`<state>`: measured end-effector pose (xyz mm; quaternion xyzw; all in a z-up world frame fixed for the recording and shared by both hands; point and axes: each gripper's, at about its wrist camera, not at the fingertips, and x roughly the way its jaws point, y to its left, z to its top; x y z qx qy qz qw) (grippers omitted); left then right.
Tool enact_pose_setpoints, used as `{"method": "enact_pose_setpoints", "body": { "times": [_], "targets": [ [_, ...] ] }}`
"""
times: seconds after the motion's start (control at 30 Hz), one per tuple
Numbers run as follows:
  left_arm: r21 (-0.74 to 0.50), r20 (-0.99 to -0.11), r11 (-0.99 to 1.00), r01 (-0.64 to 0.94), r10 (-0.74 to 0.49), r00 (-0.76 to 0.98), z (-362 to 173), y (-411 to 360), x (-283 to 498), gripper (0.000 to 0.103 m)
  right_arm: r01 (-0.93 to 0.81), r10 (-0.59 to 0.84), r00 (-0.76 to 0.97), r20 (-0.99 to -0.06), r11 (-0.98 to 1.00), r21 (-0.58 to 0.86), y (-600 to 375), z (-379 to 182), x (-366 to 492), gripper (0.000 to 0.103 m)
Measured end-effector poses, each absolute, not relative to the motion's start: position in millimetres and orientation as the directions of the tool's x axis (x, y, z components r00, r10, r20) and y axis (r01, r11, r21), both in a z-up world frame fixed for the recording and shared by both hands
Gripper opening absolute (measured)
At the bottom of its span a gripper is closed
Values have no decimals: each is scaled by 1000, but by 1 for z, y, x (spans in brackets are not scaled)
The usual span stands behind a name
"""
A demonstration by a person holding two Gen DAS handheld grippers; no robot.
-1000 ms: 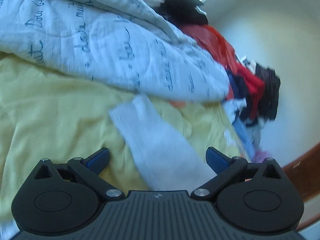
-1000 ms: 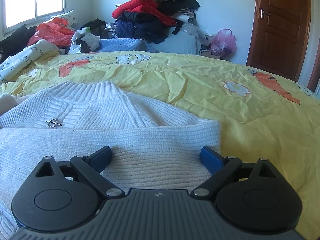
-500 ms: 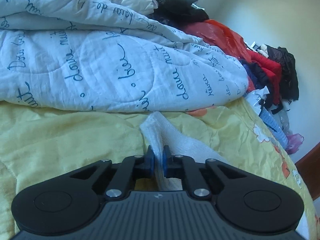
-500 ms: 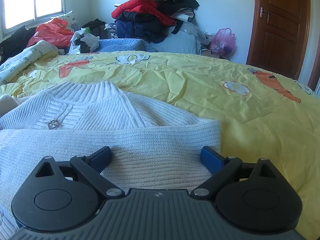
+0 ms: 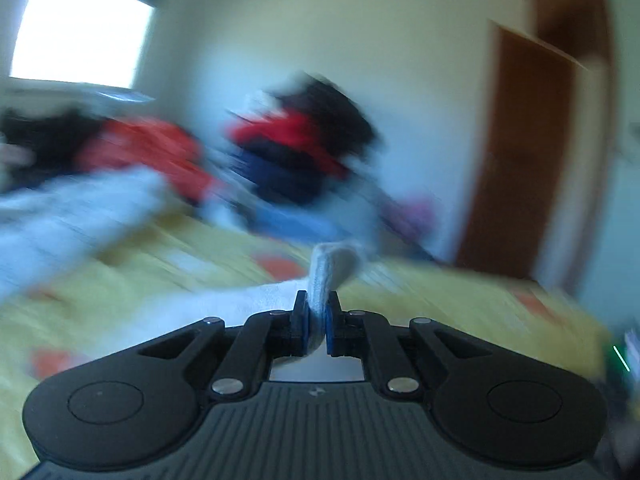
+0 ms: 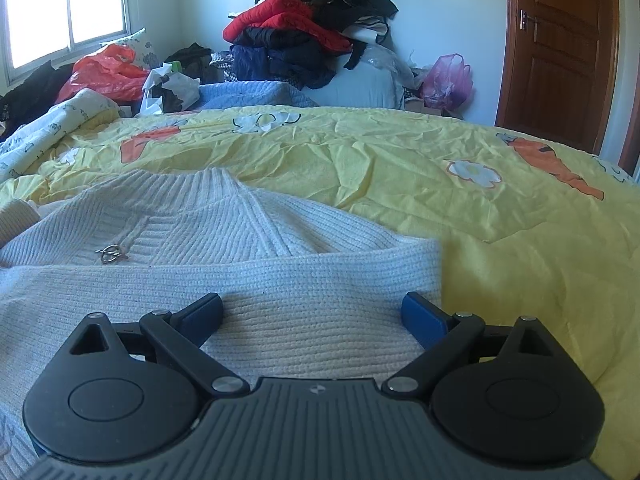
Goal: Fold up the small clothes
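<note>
Sweater (image 6: 248, 292), white ribbed knit, flat on yellow bedspread (image 6: 400, 168); one sleeve folded across chest. Soft, limp, probably light; best taken at cuffs or hem corners. Right gripper (image 6: 312, 312) above the folded sleeve, jaws wide, empty. Left gripper (image 5: 316, 320) clamped on a sleeve cuff (image 5: 326, 268). Beyond: clothes heap (image 6: 304, 36), door (image 6: 560, 48).

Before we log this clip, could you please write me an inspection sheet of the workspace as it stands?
Surface: yellow bedspread, wrinkled.
Job's things: white knit sweater lying flat; its sleeve lifted.
Clutter: clothes pile, orange bag, pink bag, printed quilt.
Grippers: left gripper shut on the sleeve; right gripper open over the sweater.
Cables: nothing seen.
Surroundings: window, wooden door; left view blurred.
</note>
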<state>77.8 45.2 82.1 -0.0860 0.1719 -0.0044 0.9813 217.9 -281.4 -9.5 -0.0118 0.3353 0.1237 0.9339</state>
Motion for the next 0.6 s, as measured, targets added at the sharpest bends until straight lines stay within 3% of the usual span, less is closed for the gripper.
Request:
{"method": "enact_pose_setpoints", "body": {
  "times": [0.07, 0.2, 0.43, 0.5, 0.57, 0.6],
  "targets": [
    [-151, -411, 987, 54, -113, 905, 54, 4, 82, 8, -238, 224, 745, -629, 969, 64, -281, -9, 218, 96],
    [-41, -472, 994, 103, -111, 875, 10, -37, 77, 8, -239, 229, 744, -627, 969, 70, -282, -9, 218, 96],
    [-45, -450, 995, 92, -103, 887, 1, -31, 69, 8, -255, 240, 729, -642, 964, 71, -280, -8, 220, 99],
    [-40, -425, 996, 83, -92, 900, 4, -34, 70, 8, -226, 215, 724, -655, 972, 68, -276, 5, 218, 91],
    [-34, -399, 996, 78, -85, 913, 6, -37, 65, 8, -201, 282, 732, -620, 959, 199, -278, 25, 207, 90],
    [-31, -390, 997, 77, -83, 917, 7, -38, 63, 8, -216, 381, 710, -592, 918, 332, -281, 34, 201, 91]
  ]
}}
